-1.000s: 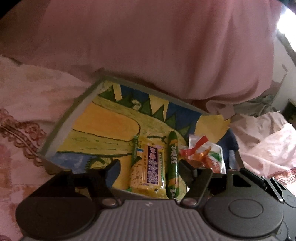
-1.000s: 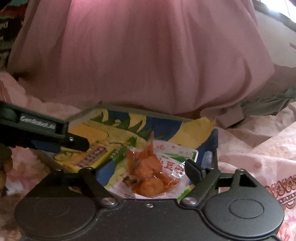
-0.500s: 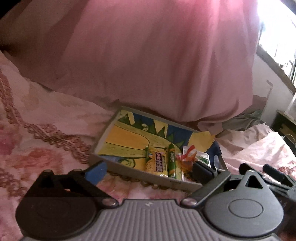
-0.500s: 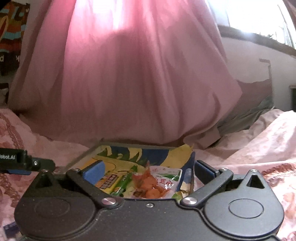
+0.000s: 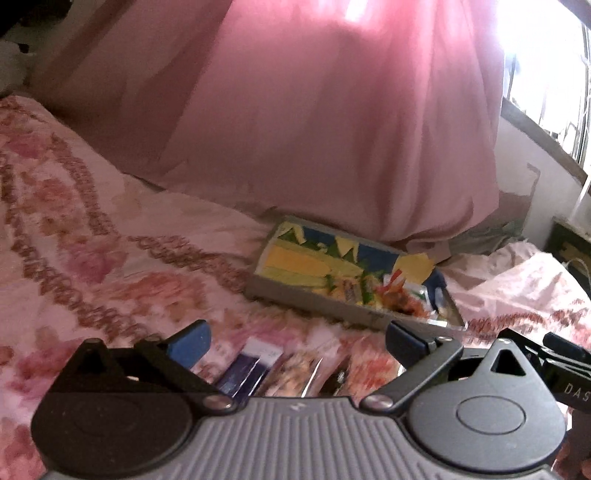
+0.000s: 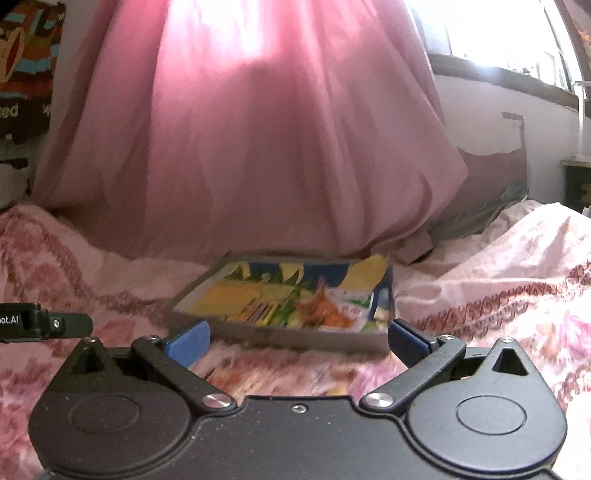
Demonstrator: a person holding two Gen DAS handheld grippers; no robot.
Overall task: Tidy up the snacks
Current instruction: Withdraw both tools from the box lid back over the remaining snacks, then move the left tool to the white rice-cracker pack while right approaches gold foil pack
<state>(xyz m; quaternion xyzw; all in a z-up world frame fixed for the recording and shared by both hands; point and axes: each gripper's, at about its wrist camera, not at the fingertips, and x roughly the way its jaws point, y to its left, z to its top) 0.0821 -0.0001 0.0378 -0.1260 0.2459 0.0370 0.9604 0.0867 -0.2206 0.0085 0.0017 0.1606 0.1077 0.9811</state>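
Note:
A shallow grey tray with a yellow, blue and green picture inside lies on the pink bedspread, in front of a pink curtain. At its right end lie a yellow bar, a green stick and a clear packet of orange snacks. The same tray and orange packet show in the right wrist view. My left gripper is open and empty, well short of the tray. Several loose snack packets lie on the bed between its fingers. My right gripper is open and empty too, just before the tray's near wall.
A big pink curtain hangs down to the bed behind the tray. The flowered bedspread spreads to the left and rises in a fold on the right. A bright window is at the upper right. A colourful poster hangs at the far left.
Both grippers have pulled back and up from the tray, which now looks smaller and farther. Their jaws have widened. Loose packets on the bed have come into the left wrist view.

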